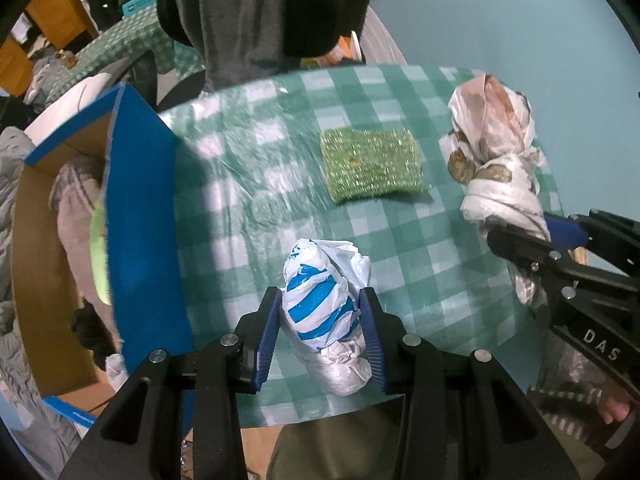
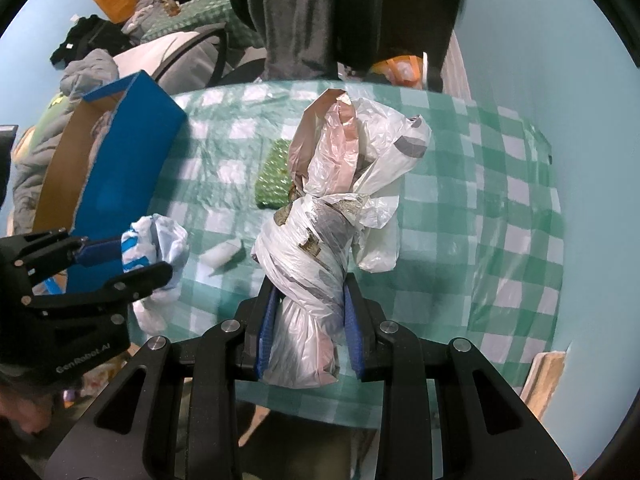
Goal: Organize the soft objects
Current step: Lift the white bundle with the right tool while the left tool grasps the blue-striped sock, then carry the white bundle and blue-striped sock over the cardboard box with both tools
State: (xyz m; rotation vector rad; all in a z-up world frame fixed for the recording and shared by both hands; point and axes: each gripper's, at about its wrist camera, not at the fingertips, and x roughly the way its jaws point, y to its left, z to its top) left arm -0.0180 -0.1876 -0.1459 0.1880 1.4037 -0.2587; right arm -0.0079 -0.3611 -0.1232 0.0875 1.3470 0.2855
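Note:
My left gripper (image 1: 321,300) is shut on a knotted blue-and-white striped plastic bag (image 1: 324,300), held just above the green checked table (image 1: 248,208). It also shows in the right wrist view (image 2: 154,246). My right gripper (image 2: 308,292) is shut on a twisted white, pink and grey plastic bag bundle (image 2: 320,240), which stands up between its fingers; that bundle shows at the right of the left wrist view (image 1: 496,152). A green glittery scrub sponge (image 1: 370,164) lies flat mid-table, partly hidden behind the bundle in the right wrist view (image 2: 274,178).
A blue cardboard box (image 1: 140,220) with a brown inside stands open at the table's left edge, holding grey cloth (image 1: 76,208) and a light green item. A small white scrap (image 2: 224,254) lies on the table. A person in grey stands behind the table (image 1: 256,12).

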